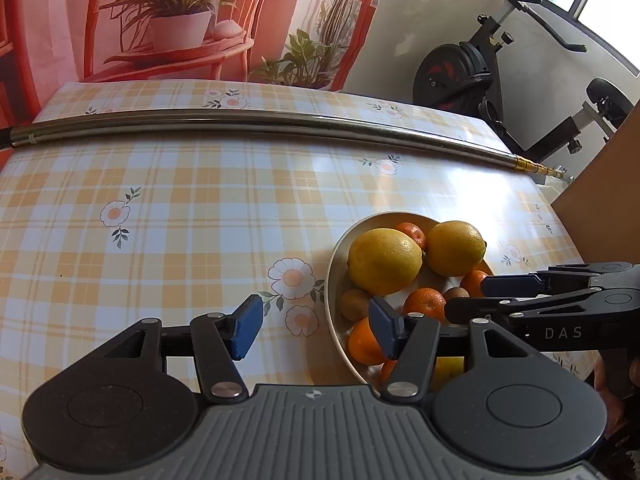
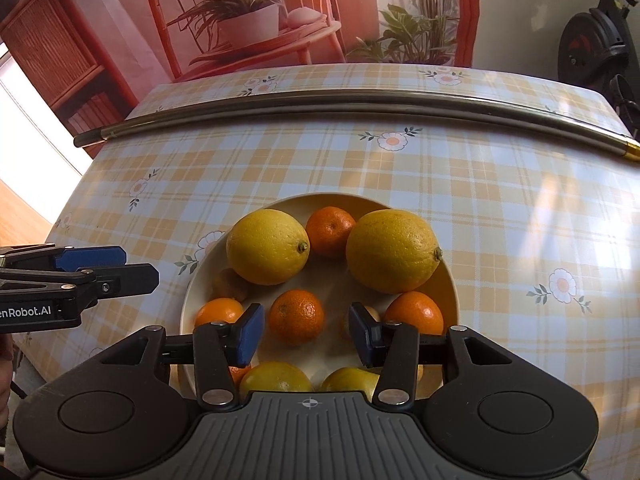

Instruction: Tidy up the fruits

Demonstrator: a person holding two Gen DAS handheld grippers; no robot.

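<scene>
A cream bowl [image 2: 454, 292] on the checked tablecloth holds two big lemons [image 2: 266, 246] [image 2: 390, 256], several mandarins and brown kiwis [image 1: 354, 304]. My right gripper [image 2: 306, 334] hangs over the bowl's near half, open. A mandarin [image 2: 296, 316] lies between its blue pads, and I see no pad pressing on it. More yellow fruit [image 2: 276, 378] is half hidden under this gripper. My left gripper [image 1: 316, 330] stands open and empty, with one pad over the bowl's left rim [image 1: 332, 276] and the other over the cloth. The two grippers point toward each other, each at the edge of the other's view.
A long metal pole [image 1: 280, 124] lies across the far side of the table. A brown board [image 1: 600, 184] stands at the table's right edge, with an exercise bike [image 1: 480, 72] behind it. Bare tablecloth [image 1: 160, 220] stretches left of the bowl.
</scene>
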